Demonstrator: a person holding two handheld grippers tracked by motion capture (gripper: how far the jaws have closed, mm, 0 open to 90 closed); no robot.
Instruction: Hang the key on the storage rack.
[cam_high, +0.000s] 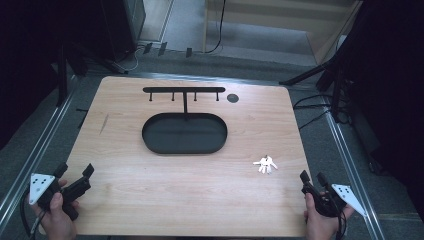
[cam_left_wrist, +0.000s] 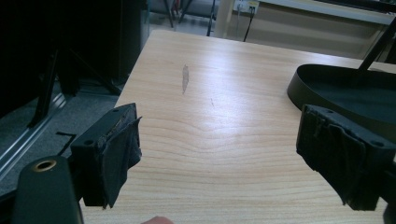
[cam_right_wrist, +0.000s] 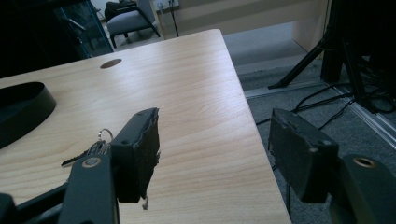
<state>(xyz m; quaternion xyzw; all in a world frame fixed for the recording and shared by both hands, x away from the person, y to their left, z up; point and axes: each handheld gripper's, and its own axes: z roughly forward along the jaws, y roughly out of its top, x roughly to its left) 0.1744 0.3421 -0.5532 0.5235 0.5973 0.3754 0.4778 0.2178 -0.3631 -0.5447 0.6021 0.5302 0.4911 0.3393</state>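
Keys (cam_high: 265, 164) lie flat on the table (cam_high: 150, 200) toward its right edge, near side, well apart from the black tray (cam_high: 184, 133) at centre and its hook rack (cam_high: 183, 90) toward the far edge. Right gripper (cam_high: 311, 179) hovers at the near right corner, jaws spread, holding nothing; the keys are the nearest thing to it. In the right gripper view the keys (cam_right_wrist: 88, 150) sit just beyond the left jaw, ring up, blades pointing away from the table edge. Left gripper (cam_high: 75, 172) sits at the near left corner, jaws likewise wide and empty; its view looks over bare wood with the tray (cam_left_wrist: 317, 81) off to one side. Judgement: step in hand is the reach and pick of the keys, not yet begun, probably for one of the 4 hooks. To do it well: swing the right gripper left until the bunch is centred between the jaws, come down low since the keys lie thin on the wood, and close on the ring end so the blades hang free. Risk: jaw tips scraping the table or pushing the bunch away.
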